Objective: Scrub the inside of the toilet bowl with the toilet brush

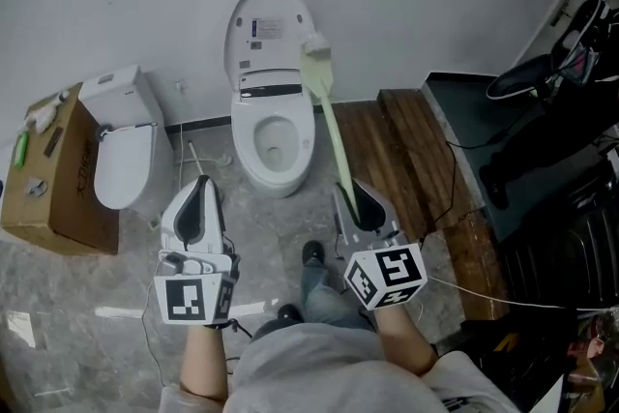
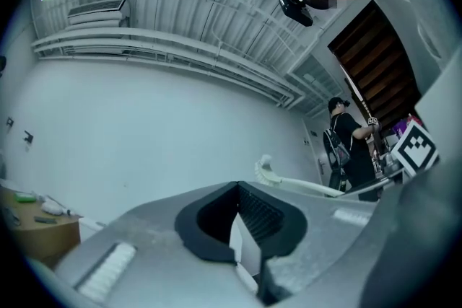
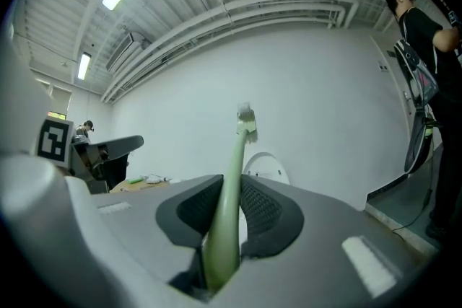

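The white toilet (image 1: 274, 155) stands against the wall with its lid (image 1: 271, 29) raised and the bowl uncovered. My right gripper (image 1: 352, 196) is shut on the pale green handle of the toilet brush (image 1: 329, 121). The brush slants up and away, and its white head (image 1: 315, 47) hovers beside the raised lid, above the bowl's right rim. In the right gripper view the handle (image 3: 229, 198) runs between the pads up to the head (image 3: 245, 119). My left gripper (image 1: 200, 189) is shut on nothing, left of the toilet, pointing upward (image 2: 242, 216).
A second white toilet (image 1: 124, 150) and a cardboard box (image 1: 53, 179) stand at the left. A raised wooden platform (image 1: 406, 145) lies right of the toilet, with dark equipment (image 1: 556, 169) and cables beyond. A person (image 2: 348, 148) stands at the far right of the left gripper view.
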The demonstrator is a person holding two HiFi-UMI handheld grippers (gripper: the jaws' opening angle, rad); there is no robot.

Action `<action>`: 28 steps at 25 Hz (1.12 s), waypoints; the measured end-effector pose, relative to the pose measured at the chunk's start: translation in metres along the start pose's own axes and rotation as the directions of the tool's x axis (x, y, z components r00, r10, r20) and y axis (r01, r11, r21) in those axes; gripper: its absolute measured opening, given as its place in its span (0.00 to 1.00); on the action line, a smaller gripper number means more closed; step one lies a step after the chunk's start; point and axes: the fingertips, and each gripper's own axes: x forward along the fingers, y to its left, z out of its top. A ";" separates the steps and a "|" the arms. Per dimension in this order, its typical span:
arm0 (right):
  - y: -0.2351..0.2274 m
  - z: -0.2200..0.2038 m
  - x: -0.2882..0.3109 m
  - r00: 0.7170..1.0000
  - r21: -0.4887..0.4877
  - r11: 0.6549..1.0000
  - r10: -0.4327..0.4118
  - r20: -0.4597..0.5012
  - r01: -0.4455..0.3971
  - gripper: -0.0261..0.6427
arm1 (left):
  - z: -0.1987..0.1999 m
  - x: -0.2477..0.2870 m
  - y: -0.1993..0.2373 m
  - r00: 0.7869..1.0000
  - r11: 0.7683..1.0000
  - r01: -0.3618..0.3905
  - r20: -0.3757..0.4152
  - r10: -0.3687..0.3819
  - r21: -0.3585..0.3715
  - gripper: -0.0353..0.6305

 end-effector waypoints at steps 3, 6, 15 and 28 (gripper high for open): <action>-0.003 -0.001 0.021 1.000 -0.006 1.000 0.016 -0.007 -0.016 0.16 | -0.005 0.015 0.011 1.000 1.000 -0.019 0.000 0.019 -0.004 0.06; -0.010 0.002 0.044 1.000 -0.010 1.000 0.028 -0.005 -0.028 0.16 | -0.008 0.036 0.019 1.000 1.000 -0.029 0.002 0.029 0.003 0.06; -0.045 0.014 0.123 0.997 -0.035 0.997 0.073 -0.008 -0.073 0.16 | -0.023 0.110 0.042 0.997 0.997 -0.079 0.005 0.079 0.000 0.06; -0.097 0.030 0.224 0.986 -0.048 0.985 0.164 -0.017 -0.165 0.16 | -0.040 0.203 0.060 0.987 0.987 -0.158 0.023 0.158 0.019 0.06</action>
